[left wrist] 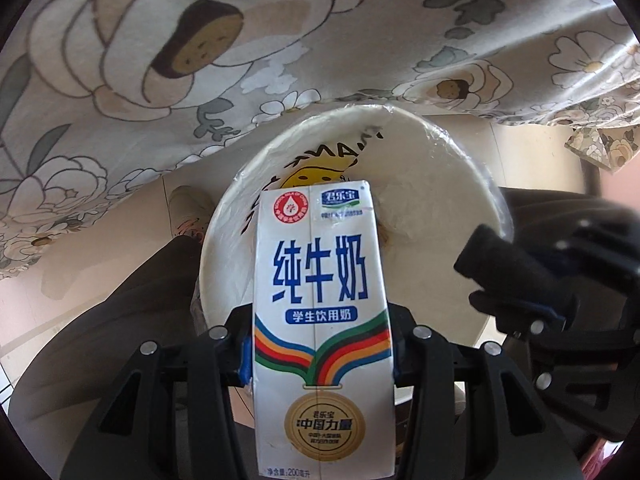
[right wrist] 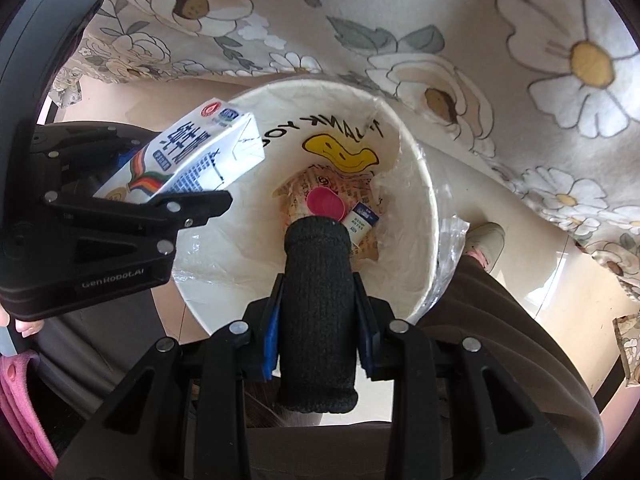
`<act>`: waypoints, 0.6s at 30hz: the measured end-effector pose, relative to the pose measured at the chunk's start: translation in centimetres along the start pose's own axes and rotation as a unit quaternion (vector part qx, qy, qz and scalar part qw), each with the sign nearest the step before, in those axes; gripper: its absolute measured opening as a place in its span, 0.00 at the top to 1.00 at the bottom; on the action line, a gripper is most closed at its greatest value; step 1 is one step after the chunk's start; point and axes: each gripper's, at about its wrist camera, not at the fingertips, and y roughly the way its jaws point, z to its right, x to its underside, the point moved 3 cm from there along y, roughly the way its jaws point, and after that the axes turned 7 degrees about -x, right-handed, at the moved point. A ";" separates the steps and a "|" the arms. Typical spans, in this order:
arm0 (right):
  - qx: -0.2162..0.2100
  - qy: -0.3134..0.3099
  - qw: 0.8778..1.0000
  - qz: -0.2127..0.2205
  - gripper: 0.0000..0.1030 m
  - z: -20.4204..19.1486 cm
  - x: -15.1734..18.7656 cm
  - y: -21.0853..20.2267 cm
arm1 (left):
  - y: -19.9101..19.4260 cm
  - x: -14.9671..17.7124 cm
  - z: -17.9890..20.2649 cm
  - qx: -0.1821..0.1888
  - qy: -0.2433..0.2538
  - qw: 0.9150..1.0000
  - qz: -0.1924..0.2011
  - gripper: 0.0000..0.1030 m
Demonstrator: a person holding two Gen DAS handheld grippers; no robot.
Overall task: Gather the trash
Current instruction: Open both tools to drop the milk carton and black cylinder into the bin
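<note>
Left jaws: clamped on the milk carton [left wrist: 320,320], held over the bin [left wrist: 452,184].
Right jaws: clamped on a black knitted roll [right wrist: 316,312], above the bin's opening.
Bin contents: a pink lid [right wrist: 326,202] and wrappers.
Backdrop: a floral cloth [left wrist: 120,80] beside the bin.

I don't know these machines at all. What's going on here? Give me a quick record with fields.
left gripper: shut on milk carton, held over the bin
right gripper: shut on black knit roll, pointing into the bin
trash bin: white, plastic liner with yellow smiley print
already in bin: pink lid, small white carton, printed wrapper
surroundings: floral cloth hanging behind the bin
</note>
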 end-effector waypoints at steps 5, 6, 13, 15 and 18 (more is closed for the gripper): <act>-0.007 0.005 1.000 -0.014 0.69 0.2 0.1 1.2 | 1.1 -0.6 0.1 0.001 -0.003 1.000 -0.009 0.53; -0.009 0.007 1.000 -0.017 0.69 0.3 0.1 1.5 | 1.4 -0.7 0.1 0.001 -0.004 1.000 -0.011 0.53; -0.019 0.014 0.999 -0.039 0.69 0.4 0.0 3.8 | 3.3 -1.4 0.5 -0.001 -0.001 1.000 -0.028 0.53; -0.025 0.021 0.999 -0.043 0.69 0.5 -0.4 4.5 | 3.8 -1.6 0.4 -0.001 -0.003 1.000 -0.031 0.53; -0.038 0.035 0.997 -0.048 0.69 0.7 -0.6 5.5 | 4.8 -1.7 0.3 0.000 -0.009 0.999 -0.042 0.53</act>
